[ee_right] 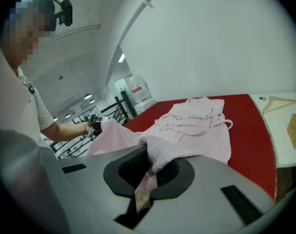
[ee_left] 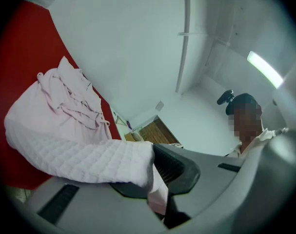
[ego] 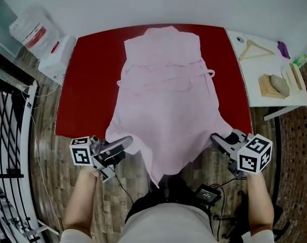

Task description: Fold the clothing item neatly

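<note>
A pale pink robe (ego: 166,92) lies lengthwise on the red table (ego: 90,80), its belt tied across the middle and its collar end at the far edge. Its near hem is lifted off the table's front edge and sags in a point between my hands. My left gripper (ego: 127,143) is shut on the hem's left corner, where the quilted pink fabric (ee_left: 94,160) runs into the jaws. My right gripper (ego: 216,139) is shut on the right corner, and the robe (ee_right: 196,123) bunches between its black pads (ee_right: 174,169). Both grippers hang in front of the table.
A white side table (ego: 274,65) at the right carries a wooden hanger (ego: 255,49), a wooden block with a stone-like lump (ego: 275,85) and small items. White bags (ego: 39,39) sit on the floor at the far left, and a black metal railing (ego: 9,115) runs along the left. Cables lie on the wood floor by my feet.
</note>
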Demonstrator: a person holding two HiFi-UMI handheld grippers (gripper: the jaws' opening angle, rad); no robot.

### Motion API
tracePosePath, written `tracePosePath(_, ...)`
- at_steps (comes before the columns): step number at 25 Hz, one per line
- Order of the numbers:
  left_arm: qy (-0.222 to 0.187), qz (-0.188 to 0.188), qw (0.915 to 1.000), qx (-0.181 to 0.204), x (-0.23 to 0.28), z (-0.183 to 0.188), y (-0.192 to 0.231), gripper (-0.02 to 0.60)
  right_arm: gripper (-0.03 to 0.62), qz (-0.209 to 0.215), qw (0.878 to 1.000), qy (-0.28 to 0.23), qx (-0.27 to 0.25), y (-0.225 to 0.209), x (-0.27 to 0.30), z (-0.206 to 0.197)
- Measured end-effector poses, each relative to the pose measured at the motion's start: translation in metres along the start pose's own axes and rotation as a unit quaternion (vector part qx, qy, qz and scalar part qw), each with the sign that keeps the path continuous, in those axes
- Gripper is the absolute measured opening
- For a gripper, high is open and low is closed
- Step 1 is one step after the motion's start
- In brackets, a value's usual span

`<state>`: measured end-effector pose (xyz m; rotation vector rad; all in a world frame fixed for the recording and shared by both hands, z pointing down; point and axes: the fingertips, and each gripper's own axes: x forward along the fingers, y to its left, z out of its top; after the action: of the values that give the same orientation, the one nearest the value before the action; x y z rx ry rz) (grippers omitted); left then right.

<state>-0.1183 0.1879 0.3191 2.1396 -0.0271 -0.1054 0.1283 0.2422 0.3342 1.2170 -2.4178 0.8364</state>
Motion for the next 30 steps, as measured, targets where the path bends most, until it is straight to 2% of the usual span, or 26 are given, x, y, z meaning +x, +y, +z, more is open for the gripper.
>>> tracePosePath(5,-0.029,0.005,0.9991,0.030,0.022,0.051,-0.004,0.032,0.021,0.039,0.999,-0.018,-0.023,-0.015,0.006,0.055)
tracePosePath(13,-0.074,0.010,0.9945,0.073,0.049,0.140,-0.005,0.032,0.021,0.062,0.996,-0.030,-0.054,-0.035,0.018,0.124)
tracePosePath(18,-0.075,0.006,0.9920,0.101,0.055,0.187,0.000,0.032,0.021,0.040,0.996,-0.039,-0.073,-0.051,0.024,0.167)
tracePosePath(22,-0.065,-0.025,0.9894,0.128,0.057,0.222,0.005,0.032,0.021,0.014,0.996,-0.041,-0.079,-0.065,0.034,0.198)
tracePosePath(27,-0.027,-0.062,0.9864,0.150,0.062,0.280,0.025,0.032,0.021,-0.016,0.997,-0.033,-0.073,-0.088,0.063,0.249)
tracePosePath(30,-0.015,-0.085,0.9805,0.177,0.064,0.289,0.019,0.032,0.021,-0.030,0.996,-0.033,-0.080,-0.089,0.068,0.255)
